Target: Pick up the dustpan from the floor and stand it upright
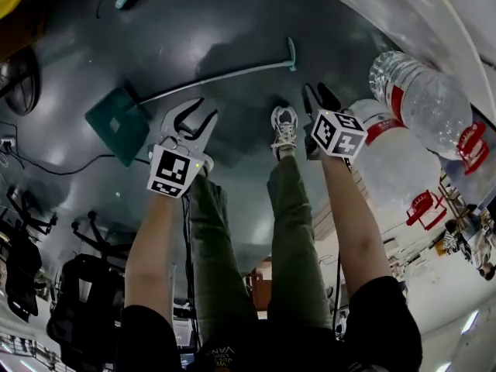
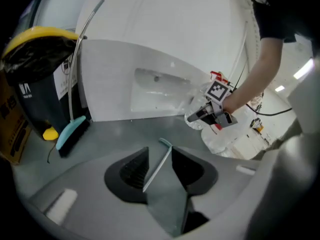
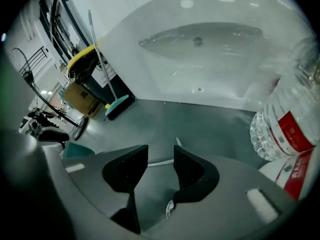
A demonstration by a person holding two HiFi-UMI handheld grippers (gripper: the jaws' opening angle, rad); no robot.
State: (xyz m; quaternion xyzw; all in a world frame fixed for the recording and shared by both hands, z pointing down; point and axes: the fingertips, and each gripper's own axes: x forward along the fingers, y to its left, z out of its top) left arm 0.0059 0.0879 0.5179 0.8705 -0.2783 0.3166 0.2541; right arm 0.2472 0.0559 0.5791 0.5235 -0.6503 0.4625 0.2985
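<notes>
- Head view: the teal dustpan lies flat on the grey floor, with its long handle reaching toward the person's shoe.
- Left gripper hangs over it, jaws apart, gripping nothing.
- Right gripper also gapes empty; the pale bar beyond its jaws is probably that handle.

An office-like workroom: black office chairs stand on a glossy grey floor. Large water-cooler bottles, a yellow-rimmed bin and a cardboard box sit along a white wall.
</notes>
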